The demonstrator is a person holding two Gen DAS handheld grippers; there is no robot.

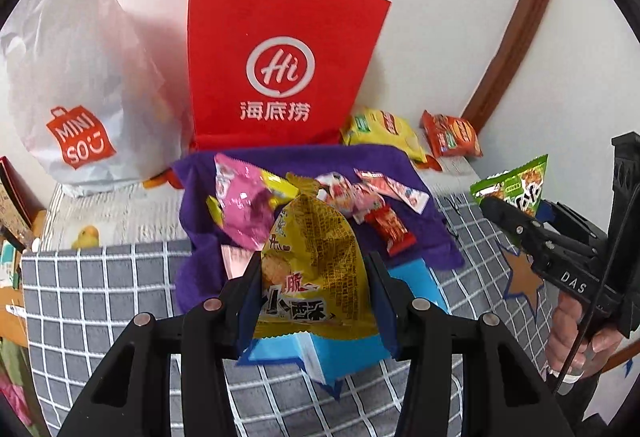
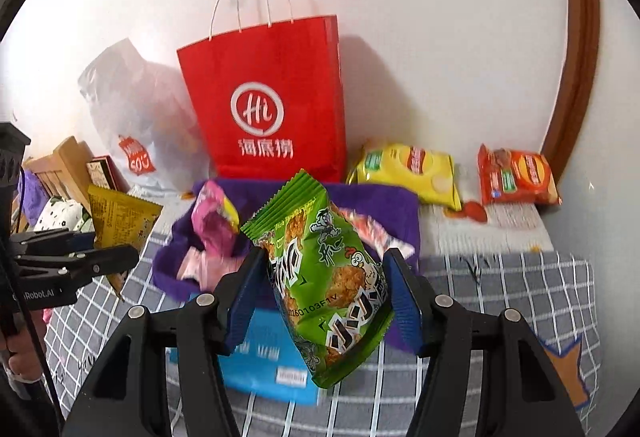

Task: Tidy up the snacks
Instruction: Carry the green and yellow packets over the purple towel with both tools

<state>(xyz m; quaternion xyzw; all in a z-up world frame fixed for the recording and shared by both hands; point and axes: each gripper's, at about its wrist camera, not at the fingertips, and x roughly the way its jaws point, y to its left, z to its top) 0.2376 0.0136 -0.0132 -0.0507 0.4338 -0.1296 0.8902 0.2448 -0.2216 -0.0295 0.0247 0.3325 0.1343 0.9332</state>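
My left gripper is shut on a yellow snack bag and holds it above the table; the bag also shows at the left of the right wrist view. My right gripper is shut on a green snack bag, also seen at the right of the left wrist view. Below lie a purple cloth with a pink packet and several small red-and-white snack packets, and a blue packet.
A red paper bag stands against the wall, with a white MINISO plastic bag to its left. A yellow chips bag and an orange chips bag lie at the back right. The table has a grey checked cloth.
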